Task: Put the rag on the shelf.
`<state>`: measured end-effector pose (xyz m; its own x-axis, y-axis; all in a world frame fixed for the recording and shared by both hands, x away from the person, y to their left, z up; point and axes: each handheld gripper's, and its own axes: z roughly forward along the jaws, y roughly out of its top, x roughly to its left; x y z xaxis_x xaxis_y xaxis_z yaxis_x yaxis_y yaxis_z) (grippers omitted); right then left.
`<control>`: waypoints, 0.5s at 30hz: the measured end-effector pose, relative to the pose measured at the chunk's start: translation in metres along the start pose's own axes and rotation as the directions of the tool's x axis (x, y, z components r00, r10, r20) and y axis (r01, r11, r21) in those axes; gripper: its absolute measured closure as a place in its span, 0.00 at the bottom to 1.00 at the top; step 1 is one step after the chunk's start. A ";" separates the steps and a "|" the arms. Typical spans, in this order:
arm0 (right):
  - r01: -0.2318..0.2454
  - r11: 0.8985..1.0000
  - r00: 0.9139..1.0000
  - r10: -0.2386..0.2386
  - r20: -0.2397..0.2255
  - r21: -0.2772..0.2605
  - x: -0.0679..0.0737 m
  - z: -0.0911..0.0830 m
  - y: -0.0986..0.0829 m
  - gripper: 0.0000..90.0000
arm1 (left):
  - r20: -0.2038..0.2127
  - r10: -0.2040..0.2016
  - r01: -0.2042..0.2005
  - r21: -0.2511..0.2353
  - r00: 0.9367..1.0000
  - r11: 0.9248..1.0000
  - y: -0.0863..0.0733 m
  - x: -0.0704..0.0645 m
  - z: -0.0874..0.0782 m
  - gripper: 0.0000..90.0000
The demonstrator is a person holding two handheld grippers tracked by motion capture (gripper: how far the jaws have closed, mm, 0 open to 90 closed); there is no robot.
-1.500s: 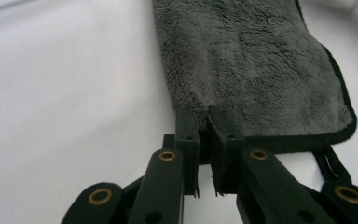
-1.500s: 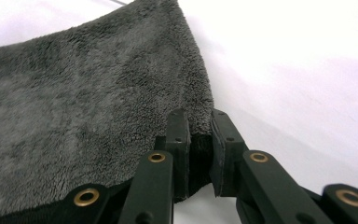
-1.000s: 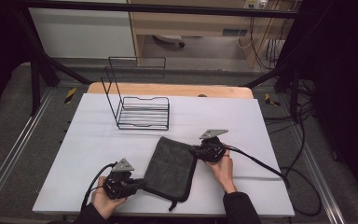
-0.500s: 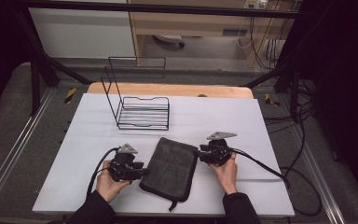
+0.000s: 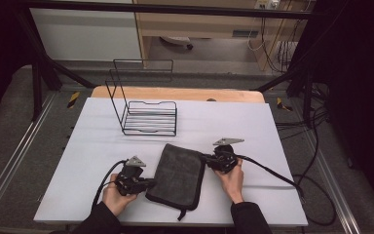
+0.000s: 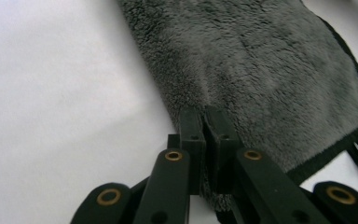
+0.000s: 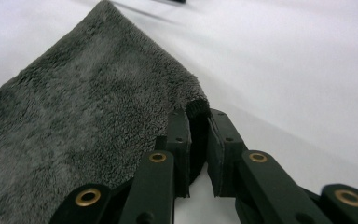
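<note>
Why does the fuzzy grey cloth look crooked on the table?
The grey cloth lies askew on the white table, pinched at opposite edges by the left gripper and the right gripper. Nothing looks spilled or torn.

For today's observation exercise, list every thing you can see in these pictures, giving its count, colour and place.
towel: one, dark grey with black edging and a loop, flat on the near middle of the table.
wire rack: one, black, far left part of the table.
table: one, white top with a wooden far edge.
cables: two, black, trailing from the tongs.
left tongs: one, black, shut on the towel's left edge.
right tongs: one, black, shut on the towel's right edge.
hands: two, at the near edge.
</note>
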<state>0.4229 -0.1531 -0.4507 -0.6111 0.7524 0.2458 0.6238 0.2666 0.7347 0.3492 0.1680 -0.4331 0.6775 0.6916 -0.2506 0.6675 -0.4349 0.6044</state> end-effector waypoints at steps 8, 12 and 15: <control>0.076 0.997 0.997 -0.076 -0.019 -0.010 0.015 0.022 0.017 0.90 | -0.015 -0.008 0.008 -0.020 1.000 1.000 -0.016 -0.004 -0.015 0.96; 0.073 0.997 0.997 -0.074 -0.037 -0.017 0.016 0.025 0.020 0.89 | -0.006 -0.011 0.011 -0.025 1.000 1.000 -0.020 -0.002 -0.016 0.96; 0.088 0.996 0.996 -0.089 -0.025 -0.010 0.016 0.026 0.019 0.86 | -0.012 -0.016 0.016 -0.029 1.000 0.999 -0.020 -0.002 -0.015 0.94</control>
<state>0.4377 -0.1202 -0.4493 -0.6759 0.7105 0.1955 0.5626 0.3262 0.7596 0.3300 0.1843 -0.4335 0.6626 0.7057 -0.2510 0.6690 -0.4068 0.6221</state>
